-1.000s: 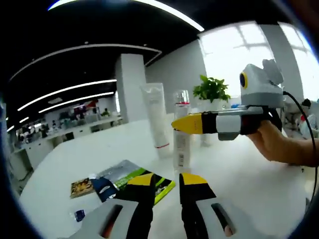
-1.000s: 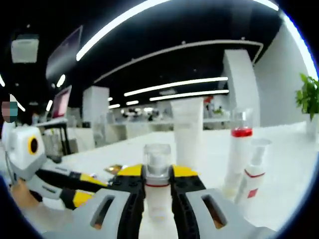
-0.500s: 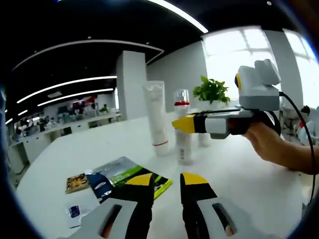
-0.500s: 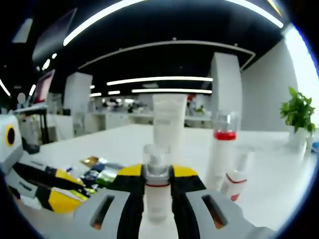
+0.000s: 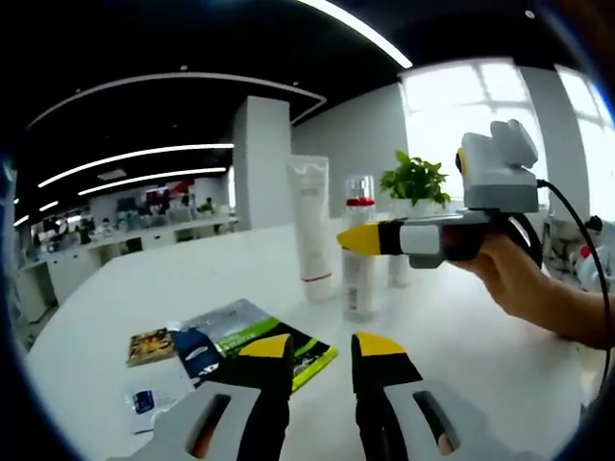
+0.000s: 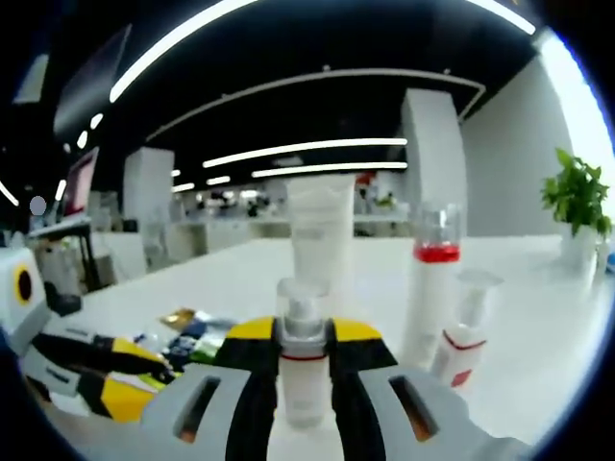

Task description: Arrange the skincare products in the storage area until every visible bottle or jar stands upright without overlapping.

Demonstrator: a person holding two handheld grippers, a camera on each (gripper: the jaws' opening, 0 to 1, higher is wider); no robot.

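My right gripper (image 6: 305,332) is shut on a small upright pump bottle (image 6: 305,384) with a clear cap and a thin red ring. Behind it stand a white tube (image 6: 320,235), a tall bottle with a red band (image 6: 430,298) and a small bottle with a red label (image 6: 462,331). My left gripper (image 5: 322,351) hangs open over the white table with nothing between its fingers. From the right, a hand (image 5: 519,279) holds the right gripper (image 5: 423,238), whose yellow tip crosses a red-banded bottle (image 5: 358,279) beside the tube (image 5: 312,230). I cannot tell if that bottle is the gripped one.
Leaflets and a small card (image 5: 240,341) lie flat on the table (image 5: 480,365) just ahead of the left gripper. A potted plant (image 5: 415,178) stands at the far edge by the window. The left gripper (image 6: 86,370) is low at the left in the right gripper view.
Both views have shifted slightly with the hands. The right gripper stays shut on the pump bottle, the left stays open, and the standing products have not moved.
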